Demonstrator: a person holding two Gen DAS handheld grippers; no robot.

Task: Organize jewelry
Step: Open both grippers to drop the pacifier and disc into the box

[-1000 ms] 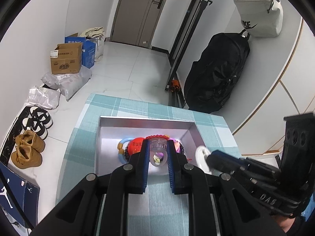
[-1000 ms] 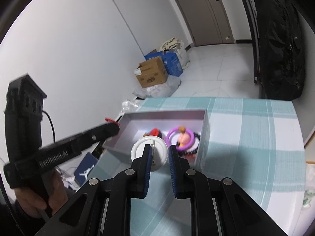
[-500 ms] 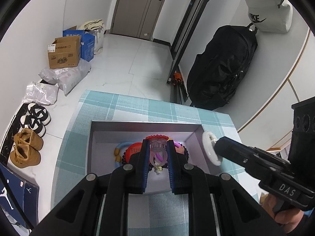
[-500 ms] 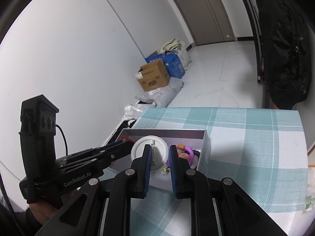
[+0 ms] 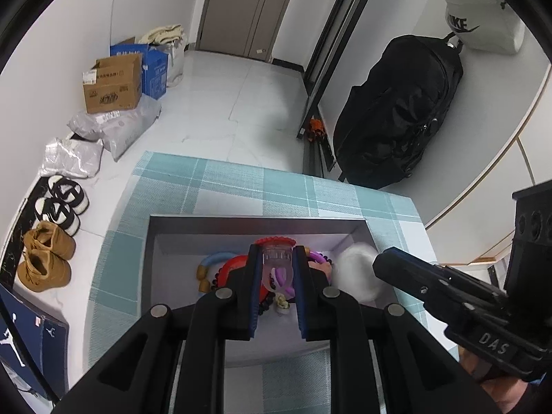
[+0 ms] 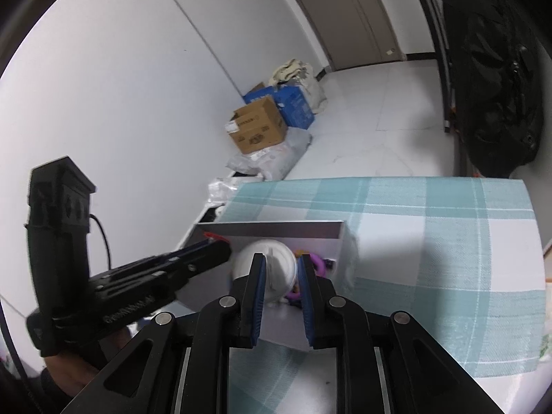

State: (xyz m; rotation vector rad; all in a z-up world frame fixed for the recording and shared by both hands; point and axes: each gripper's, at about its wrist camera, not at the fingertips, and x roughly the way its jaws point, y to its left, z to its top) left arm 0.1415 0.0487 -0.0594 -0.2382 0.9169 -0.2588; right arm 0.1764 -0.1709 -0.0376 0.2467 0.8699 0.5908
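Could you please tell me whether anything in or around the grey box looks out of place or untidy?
Yes: the bracelets lie heaped together near the middle of the grey box rather than set out apart. The left gripper holds a clear red-rimmed piece above them, and the right gripper holds a white disc.

Black claws (image 5: 277,269), blue pads (image 6: 259,296), silver screws; lettering perhaps "DAS"
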